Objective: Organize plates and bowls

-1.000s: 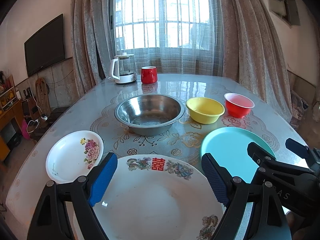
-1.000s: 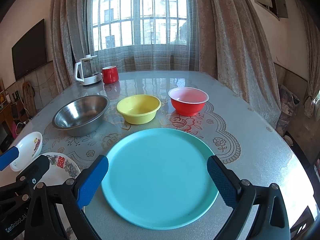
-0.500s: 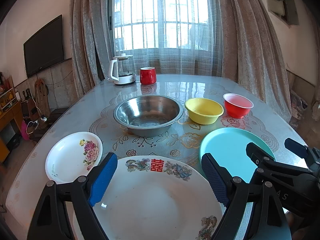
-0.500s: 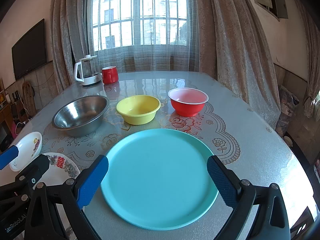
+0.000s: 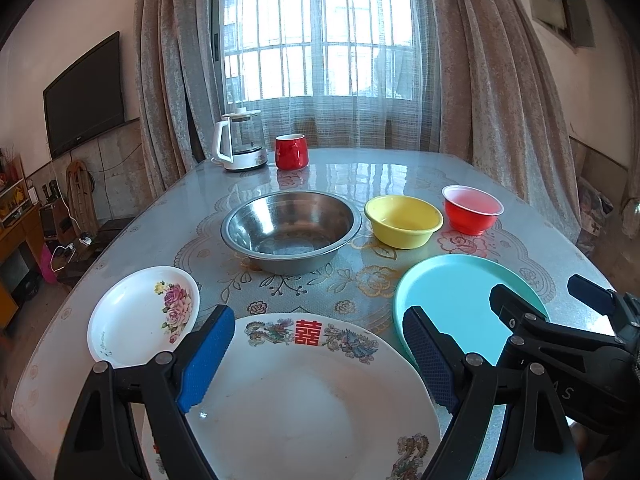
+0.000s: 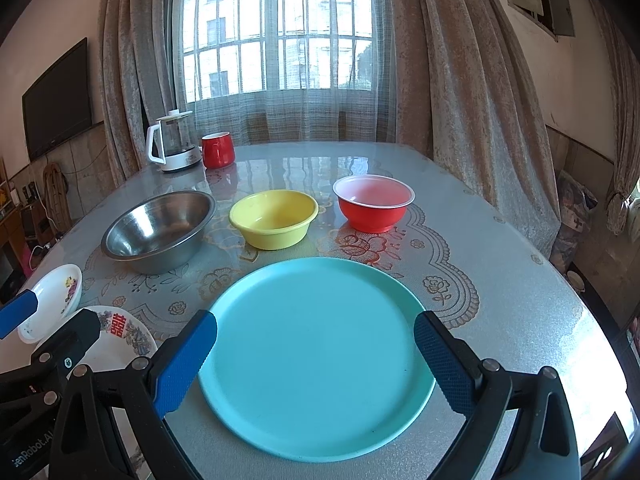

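My left gripper [image 5: 316, 356] is open and empty above a large white plate with a red character [image 5: 312, 400]. A small white flowered plate [image 5: 144, 312] lies to its left. My right gripper [image 6: 316, 360] is open and empty above a turquoise plate [image 6: 316, 356], which also shows in the left wrist view [image 5: 460, 292]. Behind the plates stand a steel bowl [image 5: 290, 230], a yellow bowl [image 5: 404, 220] and a red bowl [image 5: 472, 208]. The same bowls show in the right wrist view: steel [image 6: 160, 230], yellow [image 6: 274, 218], red [image 6: 374, 202].
A glass kettle [image 5: 240, 146] and a red mug [image 5: 291, 151] stand at the table's far edge by the curtained window. The glass-topped table [image 6: 500, 280] has a rounded edge near on the right. A TV [image 5: 84, 92] hangs on the left wall.
Both views have shifted only slightly; the grippers stay open over their plates and no dish has moved.
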